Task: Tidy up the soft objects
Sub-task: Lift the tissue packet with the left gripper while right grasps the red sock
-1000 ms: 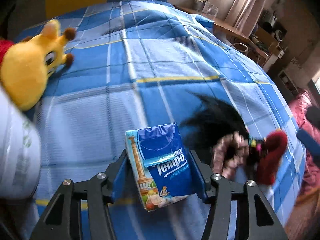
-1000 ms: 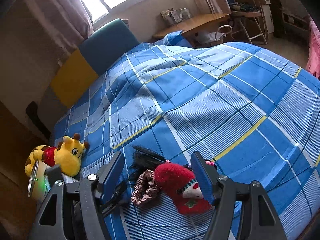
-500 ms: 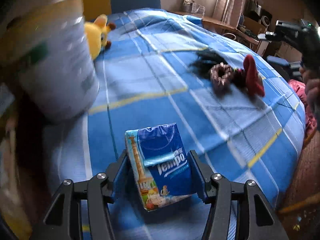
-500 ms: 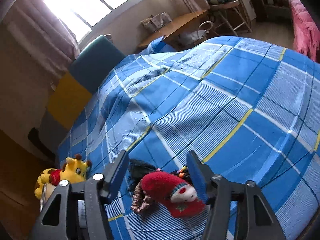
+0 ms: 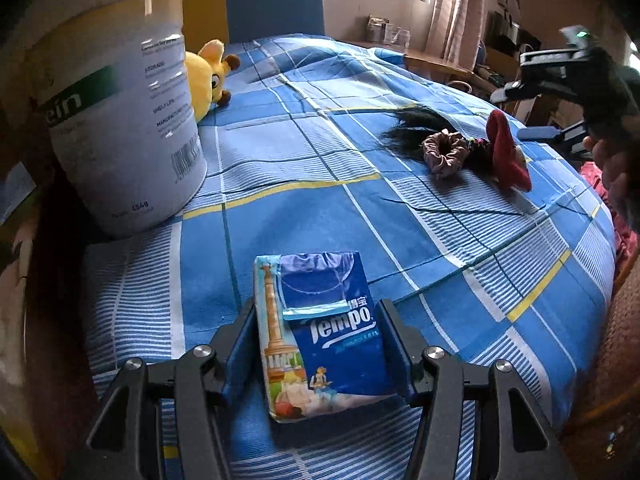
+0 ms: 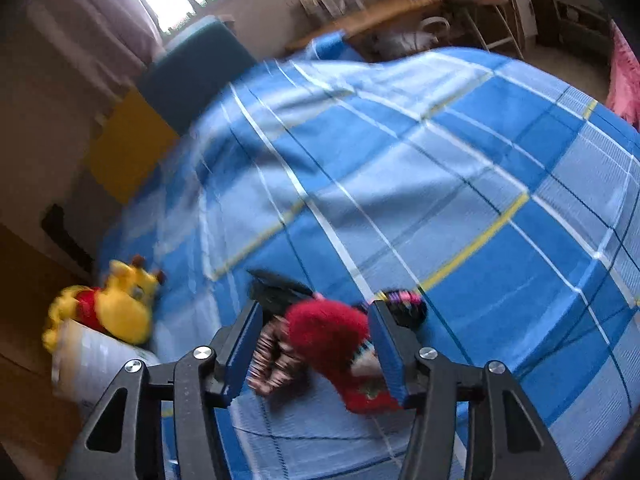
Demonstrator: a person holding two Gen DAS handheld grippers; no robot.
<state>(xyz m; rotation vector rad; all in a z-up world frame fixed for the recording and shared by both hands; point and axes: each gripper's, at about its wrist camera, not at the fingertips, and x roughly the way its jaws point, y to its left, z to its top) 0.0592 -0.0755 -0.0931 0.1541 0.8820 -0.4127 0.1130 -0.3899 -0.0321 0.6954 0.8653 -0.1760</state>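
My left gripper [image 5: 320,344] is shut on a blue Tempo tissue pack [image 5: 320,332], held just above the blue checked bedspread [image 5: 312,152]. A red sock [image 5: 506,148], a brown scrunchie [image 5: 446,150] and a black hair piece [image 5: 412,128] lie in a heap at the right. My right gripper [image 6: 316,344] is open, its jaws standing either side of the red sock [image 6: 332,332] and scrunchie [image 6: 272,360]; it also shows in the left wrist view [image 5: 536,80]. A yellow plush [image 5: 206,76] lies at the back left; it also shows in the right wrist view [image 6: 116,304].
A large white tin can [image 5: 120,112] stands on the bed's left edge, also visible in the right wrist view [image 6: 92,364]. A blue and yellow headboard [image 6: 180,80] is behind. A wooden desk [image 6: 380,20] and chair stand beyond the bed.
My left gripper has swung left with the tissue pack, bringing the tin can close. My right gripper has dropped toward the red sock, which now lies between its jaws.
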